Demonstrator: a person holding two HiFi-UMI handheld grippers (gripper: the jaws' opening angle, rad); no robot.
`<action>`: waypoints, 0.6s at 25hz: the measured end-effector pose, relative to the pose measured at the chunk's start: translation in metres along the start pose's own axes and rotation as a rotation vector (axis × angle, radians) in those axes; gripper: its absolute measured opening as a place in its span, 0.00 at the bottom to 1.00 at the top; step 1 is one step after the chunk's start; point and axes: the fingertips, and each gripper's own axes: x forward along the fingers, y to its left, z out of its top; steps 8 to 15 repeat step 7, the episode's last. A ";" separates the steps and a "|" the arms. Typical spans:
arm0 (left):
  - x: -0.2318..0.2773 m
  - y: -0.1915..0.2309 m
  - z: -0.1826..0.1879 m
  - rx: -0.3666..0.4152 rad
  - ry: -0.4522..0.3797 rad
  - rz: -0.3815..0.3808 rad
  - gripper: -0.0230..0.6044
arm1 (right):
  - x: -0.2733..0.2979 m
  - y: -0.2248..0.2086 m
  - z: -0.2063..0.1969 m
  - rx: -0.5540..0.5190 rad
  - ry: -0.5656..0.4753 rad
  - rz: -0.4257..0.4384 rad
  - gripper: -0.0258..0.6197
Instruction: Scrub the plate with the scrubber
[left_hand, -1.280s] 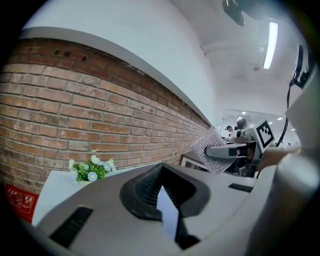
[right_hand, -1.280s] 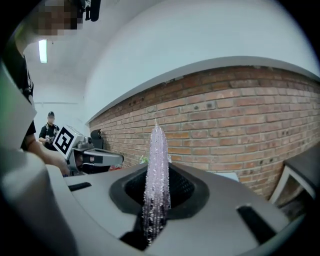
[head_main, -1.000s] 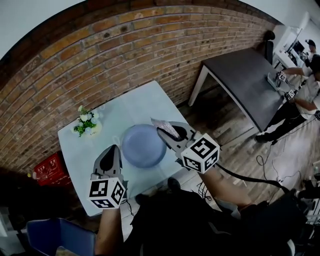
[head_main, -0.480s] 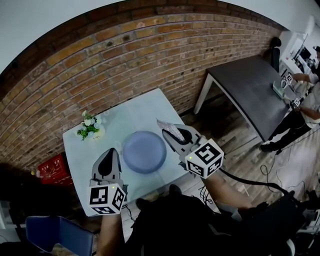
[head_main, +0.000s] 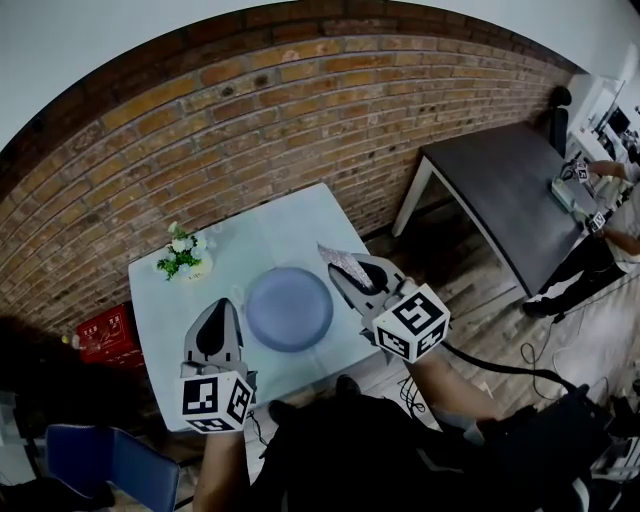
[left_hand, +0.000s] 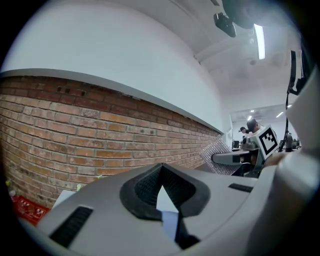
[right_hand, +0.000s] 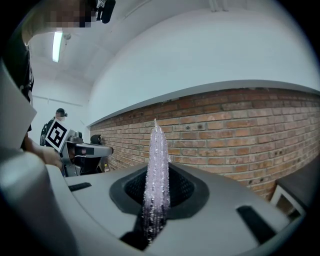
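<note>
A round blue plate (head_main: 289, 308) is set near the middle of a pale square surface (head_main: 270, 235). The whole top of the plate can be seen, and it lies between the two tools.

The left tool (head_main: 221, 306) is held just to the left of the plate, by its near rim. Its jaws are pressed together and nothing is gripped in them.

The right tool (head_main: 338, 268) is held just to the right of the plate. Its jaws are closed on the scrubber (head_main: 346, 263), a thin sparkly pale sheet. The sheet is held on edge and sticks out past the jaw tips. It is close to the plate's right rim but is not over the plate.

A small bunch of white flowers with green leaves (head_main: 180, 252) is set on the surface, behind the plate and to its left, well apart from it. A brick wall (head_main: 250, 130) runs behind the plate. A red crate (head_main: 108, 335) is seen on the floor to the left of the plate, and a blue chair (head_main: 110, 462) nearer and lower down. Far to the right of the plate a dark table (head_main: 510, 175) is seen, and a person (head_main: 600, 250) is bent over its far end.
</note>
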 end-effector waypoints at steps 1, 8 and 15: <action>0.000 0.000 0.000 0.001 -0.003 0.004 0.05 | 0.000 0.000 0.001 -0.003 0.000 0.000 0.14; -0.003 0.003 -0.006 -0.005 -0.002 0.027 0.05 | -0.001 0.000 -0.002 -0.003 0.001 -0.003 0.14; -0.003 0.003 -0.006 -0.005 -0.002 0.027 0.05 | -0.001 0.000 -0.002 -0.003 0.001 -0.003 0.14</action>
